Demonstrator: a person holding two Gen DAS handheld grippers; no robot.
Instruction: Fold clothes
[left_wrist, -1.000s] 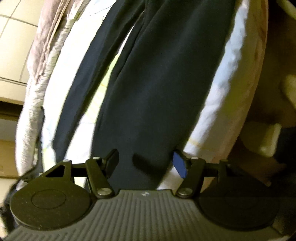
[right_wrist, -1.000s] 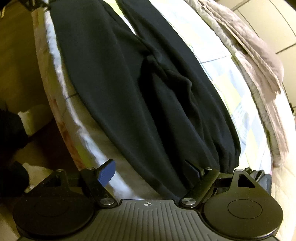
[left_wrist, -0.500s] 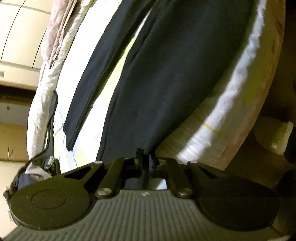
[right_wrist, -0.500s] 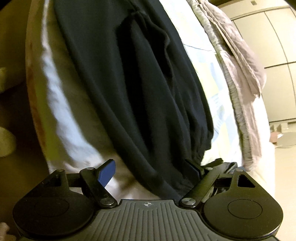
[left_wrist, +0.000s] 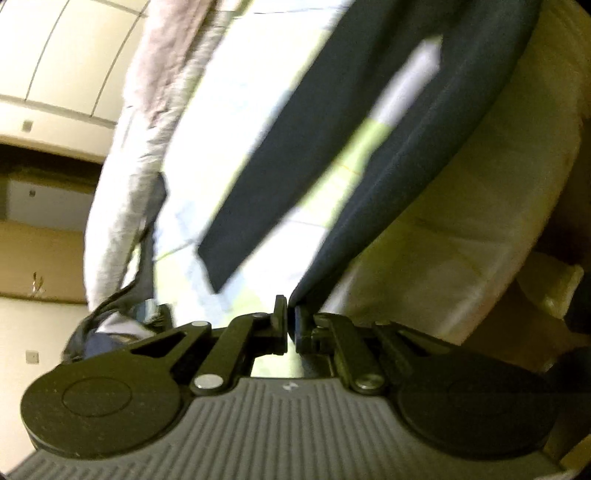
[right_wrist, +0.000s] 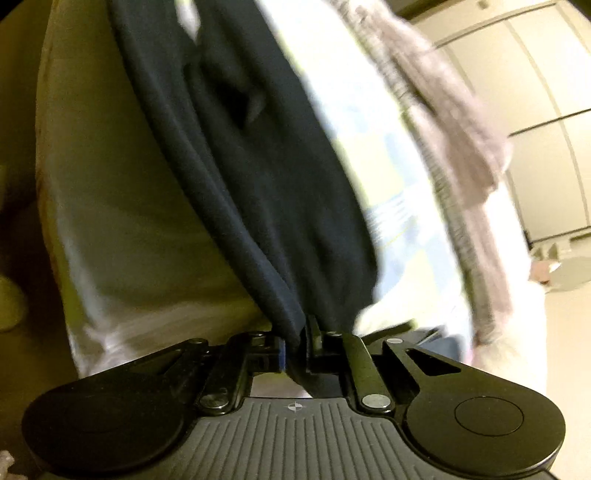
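Dark navy trousers (left_wrist: 417, 122) lie along the near edge of a bed with a pale patterned sheet (left_wrist: 236, 110). My left gripper (left_wrist: 290, 317) is shut on the hem of the nearer trouser leg, which is lifted off the sheet. The other leg (left_wrist: 258, 192) lies flat further in. In the right wrist view the trousers (right_wrist: 266, 155) run away from me, and my right gripper (right_wrist: 295, 339) is shut on their waistband end, pulled up from the mattress edge.
A crumpled grey-pink blanket (left_wrist: 140, 122) lies along the far side of the bed; it also shows in the right wrist view (right_wrist: 454, 122). Dark items (left_wrist: 122, 317) lie at the bed's end. Pale wardrobe doors (right_wrist: 546, 74) stand behind. The floor (right_wrist: 22, 221) lies beside the mattress.
Both grippers closed on the trousers, the left first and the right after it. Both have lifted the near edge up off the bed, and the views are blurred.
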